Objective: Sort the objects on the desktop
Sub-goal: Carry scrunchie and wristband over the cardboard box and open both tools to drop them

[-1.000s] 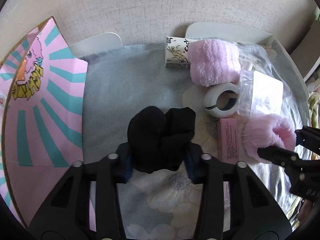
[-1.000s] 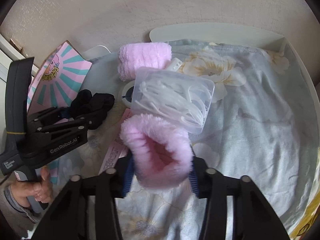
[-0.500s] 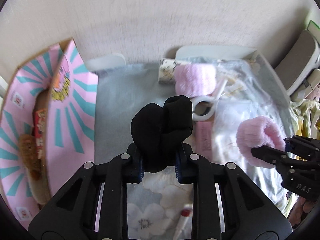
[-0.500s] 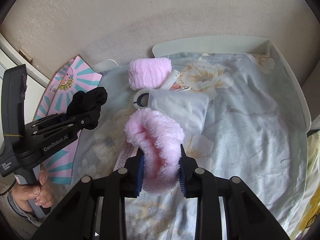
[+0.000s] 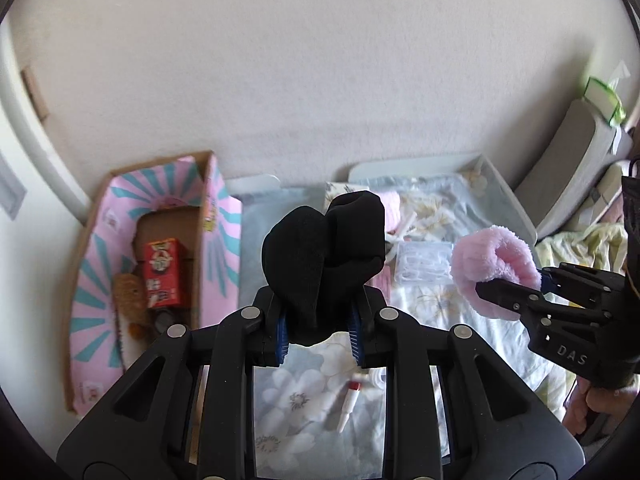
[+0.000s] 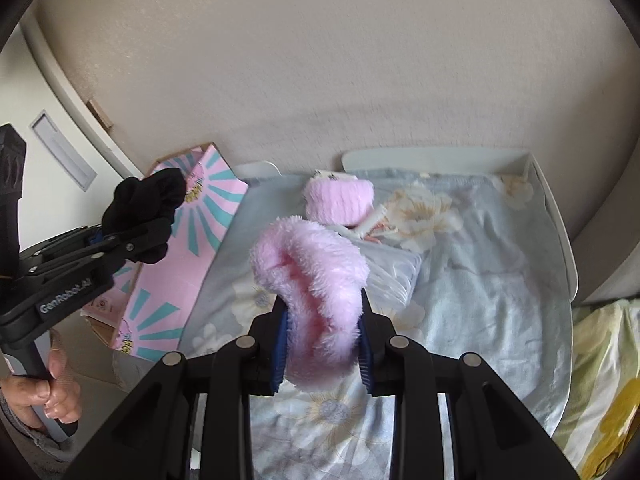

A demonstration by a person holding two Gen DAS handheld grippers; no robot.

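Note:
My left gripper (image 5: 319, 332) is shut on a bundle of black socks (image 5: 322, 248), held up above the table; it shows again at the left of the right wrist view as the left gripper (image 6: 132, 236) with the black socks (image 6: 148, 196). My right gripper (image 6: 323, 350) is shut on a fluffy pink cuff (image 6: 314, 280), also lifted off the cloth; from the left wrist view the pink cuff (image 5: 490, 256) hangs at the right in the right gripper (image 5: 516, 284). A second pink cuff (image 6: 340, 200) lies at the back of the floral cloth (image 6: 480, 280).
An open pink and teal cardboard box (image 5: 100, 264) stands left of the table, with a red packet (image 5: 162, 272) and a brown toy (image 5: 128, 296) inside. A clear plastic case (image 5: 424, 266), a small printed carton (image 5: 336, 190) and a red-tipped tube (image 5: 350, 402) lie on the cloth. Hands (image 6: 52, 392) grip both handles.
Both grippers closed on their bundles and lifted them off the cloth. The table now looks farther away and the box's inside has come into view.

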